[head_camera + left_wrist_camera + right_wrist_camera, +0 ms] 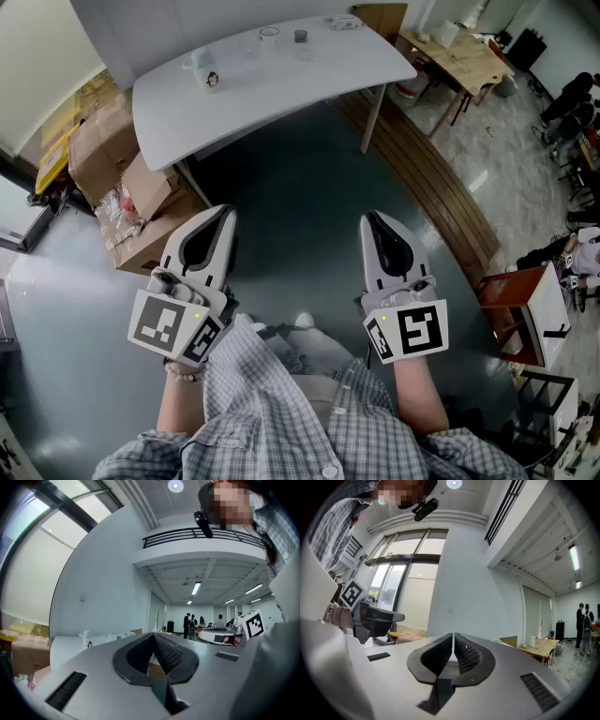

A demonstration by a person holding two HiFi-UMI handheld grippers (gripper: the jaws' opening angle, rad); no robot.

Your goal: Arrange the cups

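Note:
A white table [281, 84] stands ahead of me, out of reach. On it are a white cup with a dark mark [209, 77], a clear glass [269, 37], a small grey cup [301, 37] and a flat clear item [345, 22]. My left gripper [223, 216] and right gripper [373, 221] are held low near my body, over the dark floor, both pointing towards the table. Both are shut with nothing between the jaws. In the left gripper view the gripper [152, 637] shows closed pads, with the white cup [86, 639] far off at the left. The right gripper [453, 637] is likewise closed.
Cardboard boxes [122, 178] are piled left of the table. A wooden table [464, 56] stands at the back right, with a wooden floor strip [441, 192] running along the right. A red and white cabinet [525, 314] is at the right. People [192, 625] stand far off.

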